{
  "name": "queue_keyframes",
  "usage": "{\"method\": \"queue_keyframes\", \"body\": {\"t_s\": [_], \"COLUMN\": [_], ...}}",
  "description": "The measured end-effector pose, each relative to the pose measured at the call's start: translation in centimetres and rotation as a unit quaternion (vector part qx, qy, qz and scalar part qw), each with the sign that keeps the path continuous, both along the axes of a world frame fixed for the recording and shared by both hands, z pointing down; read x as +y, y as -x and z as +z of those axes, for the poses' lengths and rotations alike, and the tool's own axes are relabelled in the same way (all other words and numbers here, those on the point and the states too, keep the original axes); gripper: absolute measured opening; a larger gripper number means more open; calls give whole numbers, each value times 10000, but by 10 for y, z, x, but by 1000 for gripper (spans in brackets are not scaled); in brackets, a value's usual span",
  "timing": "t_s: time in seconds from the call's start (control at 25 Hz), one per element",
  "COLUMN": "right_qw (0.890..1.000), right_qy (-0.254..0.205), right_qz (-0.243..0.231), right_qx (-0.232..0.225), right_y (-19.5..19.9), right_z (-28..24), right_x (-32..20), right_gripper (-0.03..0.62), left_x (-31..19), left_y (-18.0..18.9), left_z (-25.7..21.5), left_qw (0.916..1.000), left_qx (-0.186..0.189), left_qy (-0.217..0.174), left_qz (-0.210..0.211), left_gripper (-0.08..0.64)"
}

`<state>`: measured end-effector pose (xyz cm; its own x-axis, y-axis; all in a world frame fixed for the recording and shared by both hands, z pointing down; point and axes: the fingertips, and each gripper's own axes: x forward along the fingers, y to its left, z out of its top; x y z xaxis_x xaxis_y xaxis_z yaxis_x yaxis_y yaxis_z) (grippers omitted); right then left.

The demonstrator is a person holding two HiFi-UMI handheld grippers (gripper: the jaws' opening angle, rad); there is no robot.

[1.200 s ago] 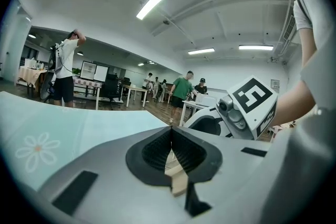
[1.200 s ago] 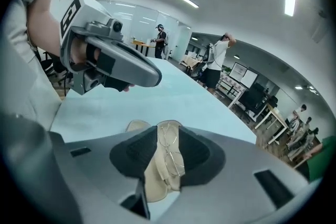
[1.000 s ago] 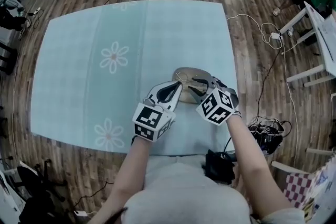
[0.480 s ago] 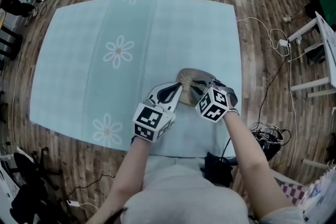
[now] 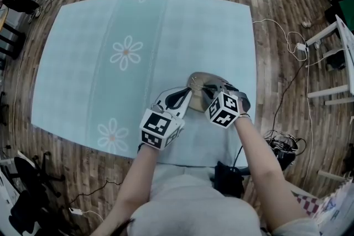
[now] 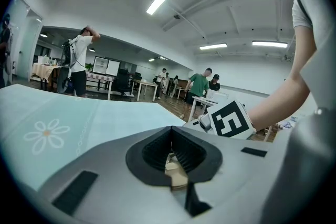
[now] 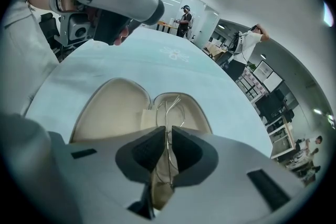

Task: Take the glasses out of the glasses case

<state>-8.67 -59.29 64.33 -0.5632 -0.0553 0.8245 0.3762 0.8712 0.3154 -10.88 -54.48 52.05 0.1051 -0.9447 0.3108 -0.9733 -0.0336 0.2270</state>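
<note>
Right tongs (image 7: 167, 132), just closing, pinch the glasses (image 7: 168, 115) inside the open glasses case (image 7: 113, 105); left tongs (image 6: 170, 129) clamp its rim. Blue floral surface (image 5: 110, 19); wooden floor (image 5: 276, 63).

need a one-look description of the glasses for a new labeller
Find the pale blue tablecloth with white daisies; near its edge nearest the person lies an open beige clamshell case. The glasses sit in one half: thin silver wire, the only metal against the plain beige lining.
</note>
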Motion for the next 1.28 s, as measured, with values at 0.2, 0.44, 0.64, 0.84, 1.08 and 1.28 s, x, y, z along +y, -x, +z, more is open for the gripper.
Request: {"method": "queue_keyframes", "body": {"t_s": [0.2,0.44,0.64,0.84,1.08,1.28], "right_qw": [9995,9981,9981,9983,9985,9986], "right_qy": [-43,-79,-32,-31,-34,-82], "right_qz": [145,34,142,297,404,466], "right_qx": [272,613,592,494,375,245], "right_y": [3,6,6,4,3,3], "right_z": [5,8,8,1,-11,-24], "right_x": [-8,-8,-8,-8,-7,-3], "right_gripper": [37,36,30,29,28,28], "left_x": [-2,0,0,-1,-1,2], "left_y": [-2,2,5,5,1,-2], "left_z": [1,2,-1,-7,-11,-18], "left_qw": [10000,9999,9999,9998,9995,9992], "left_qx": [30,119,147,131,100,45], "left_qy": [28,15,-40,-119,-189,-272], "left_qz": [38,43,52,98,218,303], "left_gripper": [9,9,9,9,9,9]}}
